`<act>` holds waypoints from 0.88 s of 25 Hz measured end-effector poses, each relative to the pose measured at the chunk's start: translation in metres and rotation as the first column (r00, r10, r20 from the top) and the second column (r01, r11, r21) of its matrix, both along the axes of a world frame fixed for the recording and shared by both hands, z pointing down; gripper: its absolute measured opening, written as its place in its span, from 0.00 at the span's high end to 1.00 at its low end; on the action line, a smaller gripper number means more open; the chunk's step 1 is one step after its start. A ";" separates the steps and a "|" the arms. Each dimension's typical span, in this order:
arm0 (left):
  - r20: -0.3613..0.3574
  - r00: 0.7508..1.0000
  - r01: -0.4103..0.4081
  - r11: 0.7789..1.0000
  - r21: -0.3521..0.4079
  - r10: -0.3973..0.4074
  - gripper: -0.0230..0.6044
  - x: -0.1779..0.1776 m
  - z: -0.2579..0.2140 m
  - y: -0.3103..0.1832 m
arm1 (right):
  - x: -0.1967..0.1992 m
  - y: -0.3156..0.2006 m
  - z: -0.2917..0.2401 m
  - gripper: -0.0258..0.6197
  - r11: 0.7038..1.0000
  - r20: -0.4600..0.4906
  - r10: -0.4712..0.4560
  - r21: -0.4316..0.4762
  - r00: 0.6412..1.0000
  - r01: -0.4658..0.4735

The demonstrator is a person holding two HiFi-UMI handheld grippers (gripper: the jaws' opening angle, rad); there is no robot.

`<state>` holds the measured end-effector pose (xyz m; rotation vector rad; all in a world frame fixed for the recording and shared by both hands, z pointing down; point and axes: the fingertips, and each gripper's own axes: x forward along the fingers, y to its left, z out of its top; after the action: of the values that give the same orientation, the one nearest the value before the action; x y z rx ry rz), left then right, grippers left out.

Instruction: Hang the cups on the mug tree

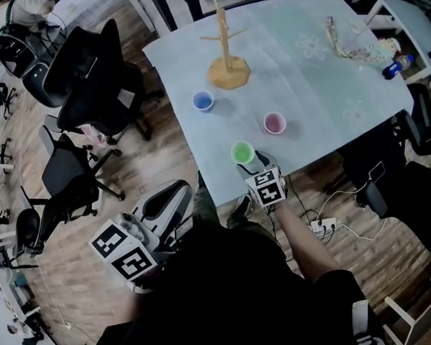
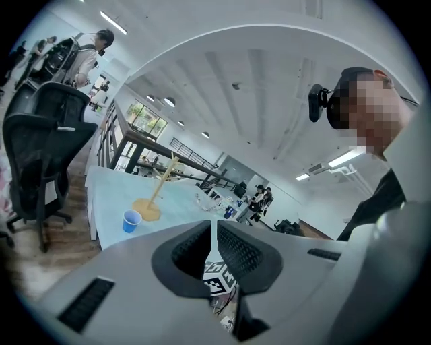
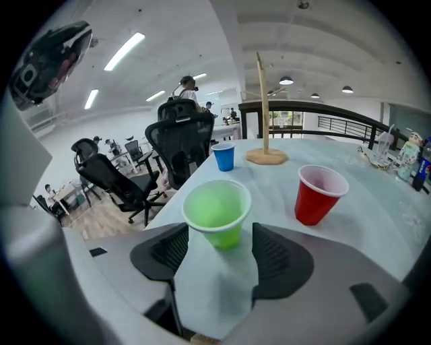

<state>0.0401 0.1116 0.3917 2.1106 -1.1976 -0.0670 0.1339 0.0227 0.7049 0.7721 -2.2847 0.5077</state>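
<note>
Gaping wide on the right gripper, flanked the green cup at the fingertips without pressing either wall. Could well have gone wrong on closing. Squeezed too hard, would likely have buckled so thin a wall. Closed off-centre, might have shoved or tipped it, with the table edge just this side of the fingers. Might also have pinched only the rim and lost it on the lift. Stayed out of that risk on the left gripper: clenched on nothing, low beside the table, well apart from every cup.

Looked upright and mouth up between the right fingertips, pale green, tapered, rolled at the rim, empty as far as could be seen. Showed no handle, so would probably need turning over a peg to hang. Faced a red cup just beyond the fingers to the right, upright too. Faced a blue cup farther ahead, also upright. Had the mug tree farthest out, on its round base, pegs bare, well apart from the green cup.
</note>
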 end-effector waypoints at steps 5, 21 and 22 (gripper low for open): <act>0.014 0.998 -0.066 0.998 -0.002 0.066 0.92 -0.011 -0.001 -0.020 | -0.023 -0.014 0.010 0.52 1.000 -0.051 -0.025 0.011 0.998 0.026; 0.001 0.976 -0.216 0.976 -0.015 0.216 0.92 -0.044 0.001 -0.098 | -0.031 -0.045 -0.001 0.53 0.990 -0.005 0.141 -0.019 0.990 -0.141; 0.017 0.974 -0.225 0.974 -0.016 0.226 0.92 -0.045 0.003 -0.103 | -0.031 -0.048 -0.005 0.53 0.987 0.007 0.156 -0.028 0.988 -0.155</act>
<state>-0.0050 0.0090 0.3948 2.2253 -0.9585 0.0640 0.1027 -0.0251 0.6996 0.9410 -2.2323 0.6137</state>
